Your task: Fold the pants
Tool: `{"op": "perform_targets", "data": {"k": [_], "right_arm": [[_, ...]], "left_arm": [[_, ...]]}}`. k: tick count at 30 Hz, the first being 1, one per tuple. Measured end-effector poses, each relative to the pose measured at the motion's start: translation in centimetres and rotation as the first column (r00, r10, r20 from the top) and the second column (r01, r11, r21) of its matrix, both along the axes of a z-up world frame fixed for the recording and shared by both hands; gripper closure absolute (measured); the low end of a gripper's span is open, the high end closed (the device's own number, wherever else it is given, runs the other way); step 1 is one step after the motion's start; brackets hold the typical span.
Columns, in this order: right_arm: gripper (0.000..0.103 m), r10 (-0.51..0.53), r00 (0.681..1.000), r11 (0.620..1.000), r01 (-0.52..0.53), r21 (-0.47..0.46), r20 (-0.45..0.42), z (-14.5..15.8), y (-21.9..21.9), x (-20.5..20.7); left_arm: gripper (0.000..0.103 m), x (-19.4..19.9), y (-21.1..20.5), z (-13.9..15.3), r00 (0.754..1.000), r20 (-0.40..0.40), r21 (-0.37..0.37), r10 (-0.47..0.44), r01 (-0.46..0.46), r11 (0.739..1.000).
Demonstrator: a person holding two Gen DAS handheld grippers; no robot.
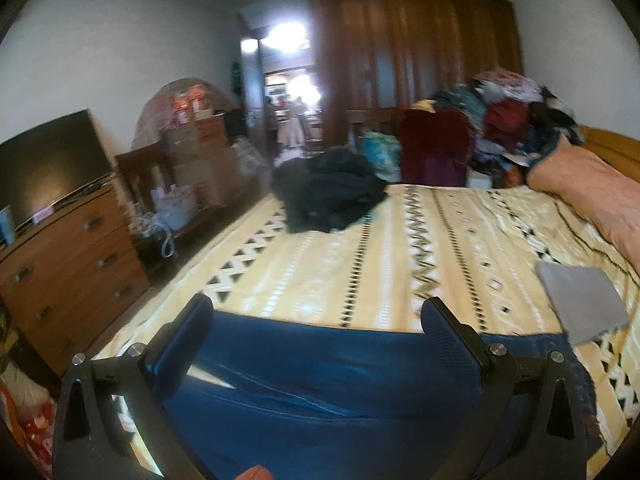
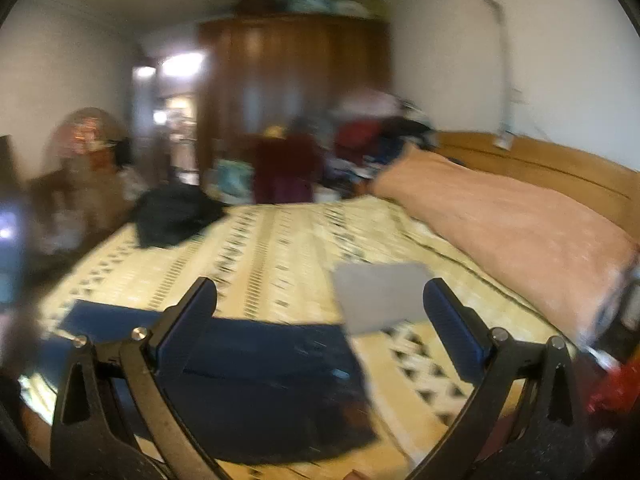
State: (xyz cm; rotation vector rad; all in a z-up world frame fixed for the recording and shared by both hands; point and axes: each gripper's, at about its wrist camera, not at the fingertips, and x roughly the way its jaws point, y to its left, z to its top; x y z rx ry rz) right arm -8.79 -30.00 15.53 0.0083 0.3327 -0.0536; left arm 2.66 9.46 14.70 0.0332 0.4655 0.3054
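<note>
Bedspread (image 1: pixel 360 264) lies open between dark clothes (image 1: pixel 328 192) and grey cloth (image 1: pixel 580 300).

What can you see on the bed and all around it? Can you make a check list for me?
Surface: bed with a yellow patterned cover, mostly bare.
Job's things: blue pants lying flat at the near edge.
Clutter: dark clothes pile at the far edge; flat grey item to the right of the pants; pink blanket along the headboard.
Grippers: left gripper open over the pants; right gripper open, holding nothing.
Cables: nothing seen on the bed.
Surroundings: wooden wardrobe, heap of clothes, dresser with a TV; right view is blurred.
</note>
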Motion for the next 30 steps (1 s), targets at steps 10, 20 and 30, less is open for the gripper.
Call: {"op": "perform_targets", "data": {"k": [10, 20, 30], "right_arm": [[0.0, 0.208, 0.978, 0.976, -0.207, -0.059, 0.013, 1.3, 8.4, 3.9], [0.0, 0.279, 0.96, 0.954, -0.278, -0.117, -0.004, 0.1, 13.8, 7.5], [0.0, 0.336, 0.925, 0.909, -0.367, -0.196, -0.176, -6.6, 16.5, 13.5]], "left_arm": [[0.0, 1.4, 12.5, -0.8, 0.993, -0.032, -0.012, 0.11, -0.11, 0.994], [0.0, 5.4, 17.6, -3.8, 0.985, -0.104, -0.002, 0.134, -0.135, 0.991], [0.0, 11.7, 27.2, -6.8, 0.994, -0.109, -0.117, 0.016, -0.029, 0.993]]}}
